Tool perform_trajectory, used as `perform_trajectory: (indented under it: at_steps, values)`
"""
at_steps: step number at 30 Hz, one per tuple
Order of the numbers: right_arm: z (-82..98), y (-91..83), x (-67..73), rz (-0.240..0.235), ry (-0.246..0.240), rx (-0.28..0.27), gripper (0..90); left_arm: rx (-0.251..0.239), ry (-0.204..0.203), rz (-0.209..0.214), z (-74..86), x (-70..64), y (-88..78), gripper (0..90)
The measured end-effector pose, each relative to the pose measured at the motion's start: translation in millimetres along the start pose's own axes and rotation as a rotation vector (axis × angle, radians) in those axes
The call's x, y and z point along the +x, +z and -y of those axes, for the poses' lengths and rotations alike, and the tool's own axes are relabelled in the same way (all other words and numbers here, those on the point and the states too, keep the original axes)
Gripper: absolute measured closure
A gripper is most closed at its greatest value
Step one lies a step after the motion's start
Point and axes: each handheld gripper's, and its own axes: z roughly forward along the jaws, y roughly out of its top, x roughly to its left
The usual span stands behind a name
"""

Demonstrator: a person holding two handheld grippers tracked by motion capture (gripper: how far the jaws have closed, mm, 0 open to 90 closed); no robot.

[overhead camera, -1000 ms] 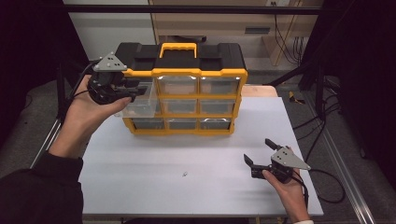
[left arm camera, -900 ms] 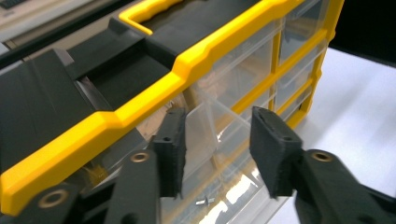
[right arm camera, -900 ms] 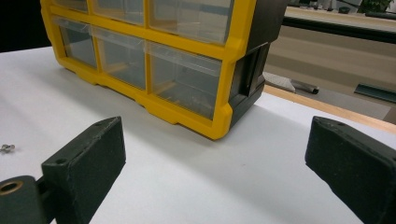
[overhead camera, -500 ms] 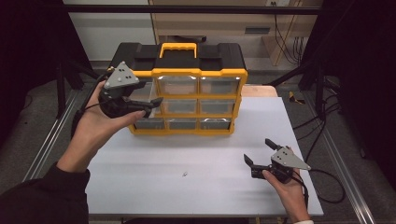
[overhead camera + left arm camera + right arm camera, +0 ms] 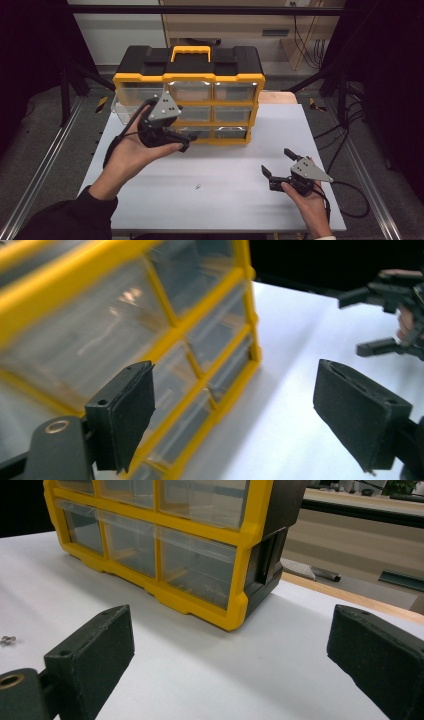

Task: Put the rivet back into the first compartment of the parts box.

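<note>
A yellow and black drawer organizer [image 5: 190, 80] stands at the back of the white table [image 5: 230, 200]. A clear drawer [image 5: 122, 107] juts out at its left column. My left gripper [image 5: 186, 141] hovers just in front of the organizer's lower left drawers. Its jaws have just been opening and stand open with nothing between them. The left gripper view has the organizer's front [image 5: 150, 330] close behind the left gripper [image 5: 232, 390]. My right gripper [image 5: 276, 162] rests open near the table's front right, empty, facing the organizer [image 5: 200, 565].
A small screw [image 5: 198, 187] lies on the table between the two hands, also at the left edge as the screw [image 5: 6, 640]. Metal rails [image 5: 40, 170] run along both sides of the table. A wooden strip [image 5: 350, 597] borders the table's far right.
My left gripper has let go of the clear drawer, swung right and down in front of the organizer, and its jaws have opened. The right gripper has stayed put.
</note>
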Motion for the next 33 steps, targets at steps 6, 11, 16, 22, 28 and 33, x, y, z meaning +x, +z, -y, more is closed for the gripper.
perform_trajectory:
  at_steps: [6,11,16,22,28,33]
  values:
    - [0.0,0.1,-0.1,-0.001,-0.001,-0.005,5.0,0.041,0.01,0.06,17.5,-22.1,27.3,14.7]
    - [-0.2,-0.1,0.0,0.0,0.0,-0.006,5.0,0.076,0.003,0.107,36.5,-35.1,51.4,13.4]
    - [-0.4,-0.5,0.1,0.001,0.001,-0.004,5.0,0.123,-0.003,0.144,57.0,-40.9,69.7,11.9]
    - [-0.6,-0.7,0.4,-0.001,0.002,-0.003,5.0,0.174,-0.015,0.162,83.3,-42.4,87.6,11.3]
    - [-0.3,-0.1,0.2,0.0,0.0,-0.007,5.0,0.213,-0.04,0.169,107.7,-40.8,99.4,11.2]
    - [-0.3,-0.2,0.6,0.001,0.002,-0.004,5.0,0.247,-0.056,0.185,127.6,-40.2,107.7,11.2]
